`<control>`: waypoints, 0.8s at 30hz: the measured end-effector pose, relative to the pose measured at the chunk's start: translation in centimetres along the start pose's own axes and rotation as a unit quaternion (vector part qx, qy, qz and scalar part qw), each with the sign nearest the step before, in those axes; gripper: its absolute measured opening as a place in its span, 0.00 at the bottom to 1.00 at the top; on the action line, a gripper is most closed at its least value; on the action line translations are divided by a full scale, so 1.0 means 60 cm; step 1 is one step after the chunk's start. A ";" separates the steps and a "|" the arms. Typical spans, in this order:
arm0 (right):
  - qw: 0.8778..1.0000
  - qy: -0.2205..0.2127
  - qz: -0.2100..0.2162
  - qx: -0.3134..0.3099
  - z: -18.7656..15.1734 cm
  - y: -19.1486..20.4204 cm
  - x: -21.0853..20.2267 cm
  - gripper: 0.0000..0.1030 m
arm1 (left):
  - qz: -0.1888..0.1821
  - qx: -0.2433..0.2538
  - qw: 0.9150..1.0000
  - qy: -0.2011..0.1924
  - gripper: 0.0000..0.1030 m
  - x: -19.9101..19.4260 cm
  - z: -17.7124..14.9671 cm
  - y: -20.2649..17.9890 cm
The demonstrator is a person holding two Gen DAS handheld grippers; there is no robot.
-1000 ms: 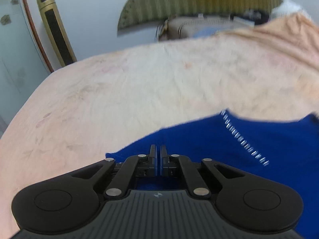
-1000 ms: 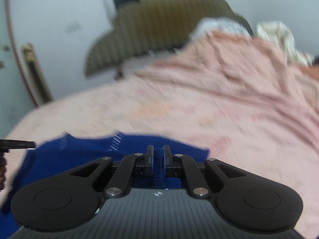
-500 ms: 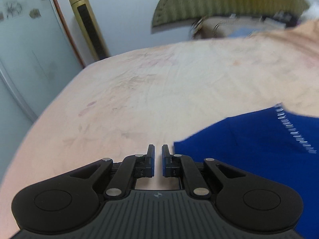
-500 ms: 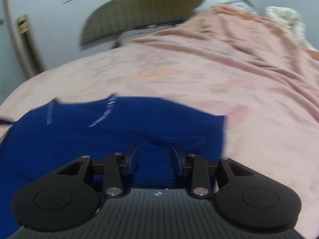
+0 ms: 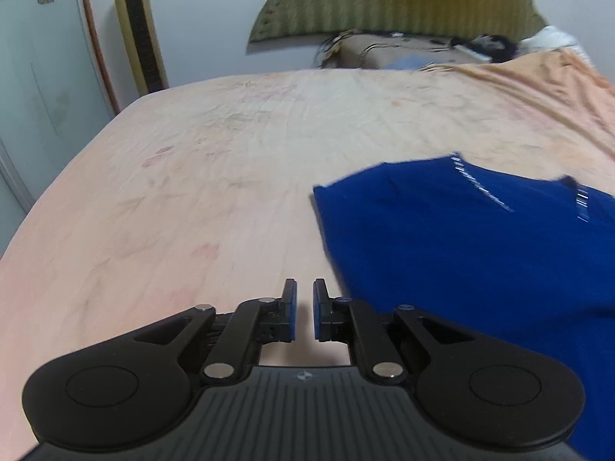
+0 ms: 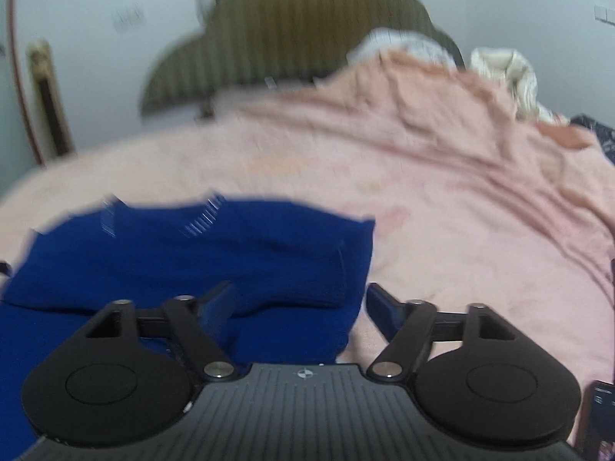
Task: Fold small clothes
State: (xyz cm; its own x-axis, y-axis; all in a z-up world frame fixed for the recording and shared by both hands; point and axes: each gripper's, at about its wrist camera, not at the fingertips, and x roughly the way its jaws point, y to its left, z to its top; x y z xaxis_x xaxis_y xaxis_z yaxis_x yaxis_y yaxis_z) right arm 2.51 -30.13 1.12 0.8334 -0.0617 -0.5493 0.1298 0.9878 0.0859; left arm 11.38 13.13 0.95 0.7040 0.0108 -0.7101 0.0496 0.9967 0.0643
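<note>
Left wrist view: the left hand-held gripper (image 5: 304, 309) hangs over the pink bed (image 5: 215, 176), its fingers a narrow gap apart and holding nothing. The blue garment (image 5: 480, 253) lies just beside it toward the bed's right side, cut off by the frame edge.

Right wrist view, blurred: the right hand-held gripper (image 6: 298, 307) is spread wide, empty, with the garment's (image 6: 192, 253) folded corner between its fingers; whether either touches the cloth is unclear.
</note>
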 end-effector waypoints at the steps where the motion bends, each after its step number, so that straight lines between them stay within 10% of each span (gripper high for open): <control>1: 1.000 -0.016 0.008 -0.003 -0.002 -0.003 -0.024 0.87 | -0.018 0.001 1.000 -0.004 0.09 -0.019 -0.015 0.004; 6: 0.999 -0.031 0.026 -0.013 -0.015 -0.016 -0.126 0.89 | -0.058 -0.010 0.998 -0.022 0.42 -0.084 -0.115 0.014; 16: 0.998 -0.005 0.064 -0.002 -0.125 -0.003 -0.141 0.90 | -0.062 0.017 0.998 -0.028 0.42 -0.133 -0.196 -0.021; 24: 0.994 -0.067 -0.013 -0.080 -0.173 0.084 -0.122 0.85 | -0.026 0.053 0.996 -0.060 0.41 -0.155 -0.218 -0.063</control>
State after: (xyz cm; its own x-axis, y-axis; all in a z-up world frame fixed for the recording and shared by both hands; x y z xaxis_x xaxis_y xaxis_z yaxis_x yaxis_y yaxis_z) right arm -8.53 -23.24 -3.03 0.8961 -0.0963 -0.4332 0.0752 0.9950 -0.0658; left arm -4.61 10.34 -1.83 0.7782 -0.0577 -0.6254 0.1595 0.9813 0.1079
